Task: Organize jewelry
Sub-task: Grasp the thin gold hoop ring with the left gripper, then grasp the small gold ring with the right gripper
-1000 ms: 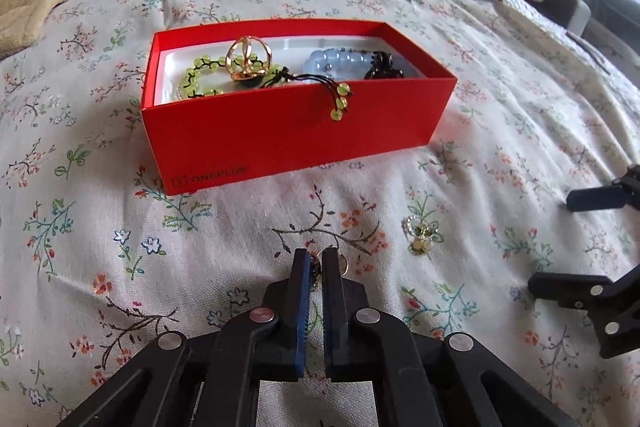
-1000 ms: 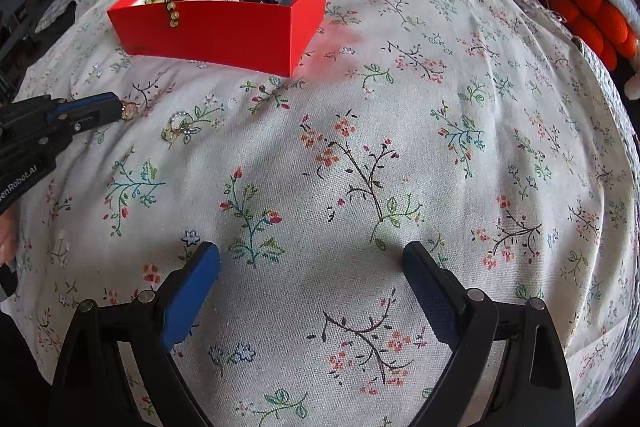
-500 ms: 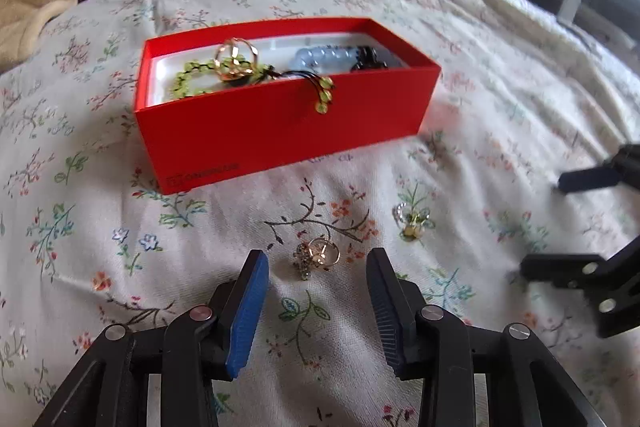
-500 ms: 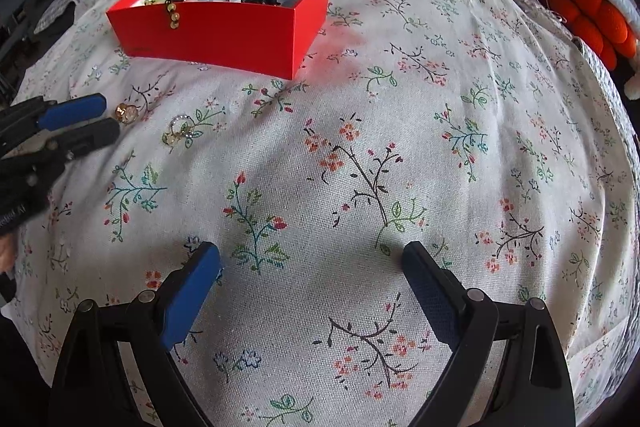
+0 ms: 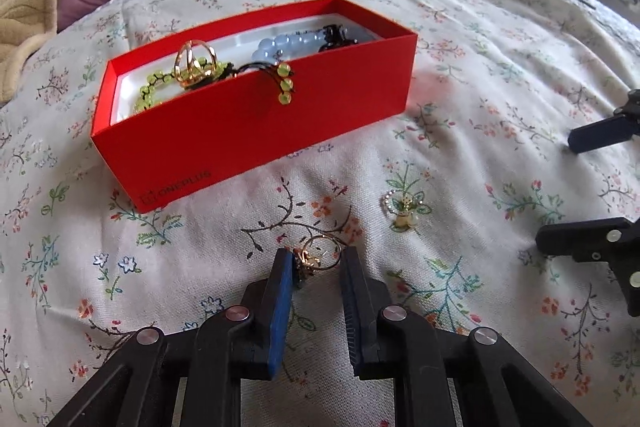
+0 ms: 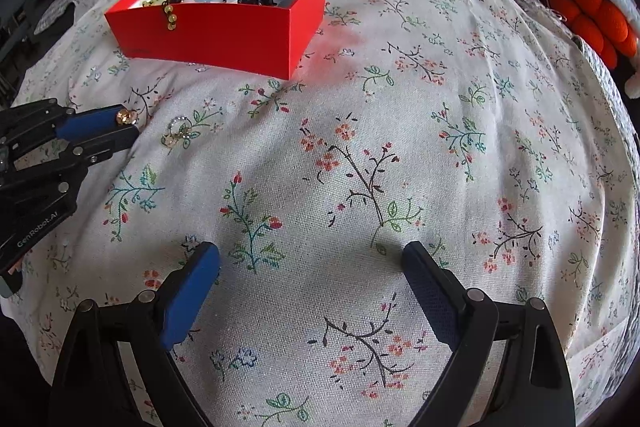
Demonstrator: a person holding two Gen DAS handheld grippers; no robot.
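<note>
On the floral bedspread (image 6: 360, 131), wide bare cloth lies around the right tongs (image 6: 312, 287), gaping and empty. The left tongs (image 5: 316, 267) are closing around a gold ring (image 5: 320, 259); a second ring (image 5: 404, 209) lies beside. The red box (image 5: 256, 123) holds bead bracelets (image 5: 280, 47).
</note>
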